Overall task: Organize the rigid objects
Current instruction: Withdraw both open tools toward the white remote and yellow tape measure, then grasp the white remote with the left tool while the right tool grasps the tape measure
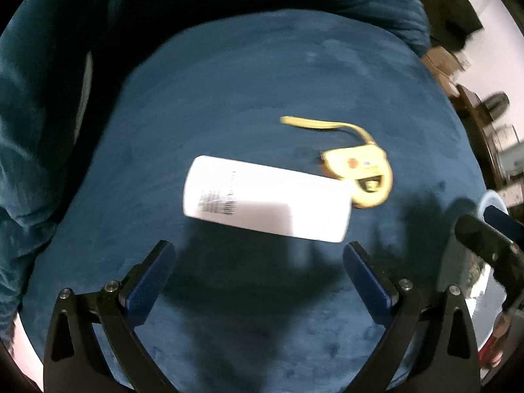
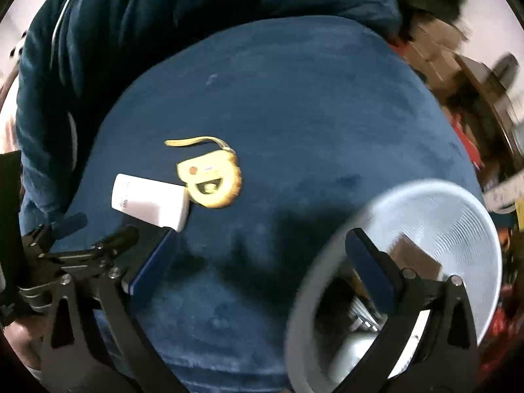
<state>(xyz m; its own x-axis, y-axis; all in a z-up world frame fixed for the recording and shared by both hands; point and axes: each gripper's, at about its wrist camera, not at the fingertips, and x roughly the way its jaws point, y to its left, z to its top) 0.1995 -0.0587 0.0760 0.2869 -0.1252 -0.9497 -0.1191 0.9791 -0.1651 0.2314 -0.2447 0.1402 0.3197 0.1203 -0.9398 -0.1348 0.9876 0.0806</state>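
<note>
Left gripper [image 1: 258, 262] spread wide, empty, just short of bottle [image 1: 267, 198] lying on blue cushion [image 1: 245, 91]. I judge grasp is next: straddle bottle mid-body, across its width, clear of tape measure [image 1: 360, 173] touching its end. Right gripper [image 2: 258, 249] also wide, empty, over bowl [image 2: 458, 216]. Count: one bottle, one tape measure, one bowl; contents unclear.

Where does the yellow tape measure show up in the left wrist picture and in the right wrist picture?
Left wrist view: the yellow tape measure lies right of centre on the blue cushion, at the right end of the white bottle.
Right wrist view: the tape measure lies left of centre, just upper right of the bottle.
Shared landmark: the white bottle beside it.
</note>
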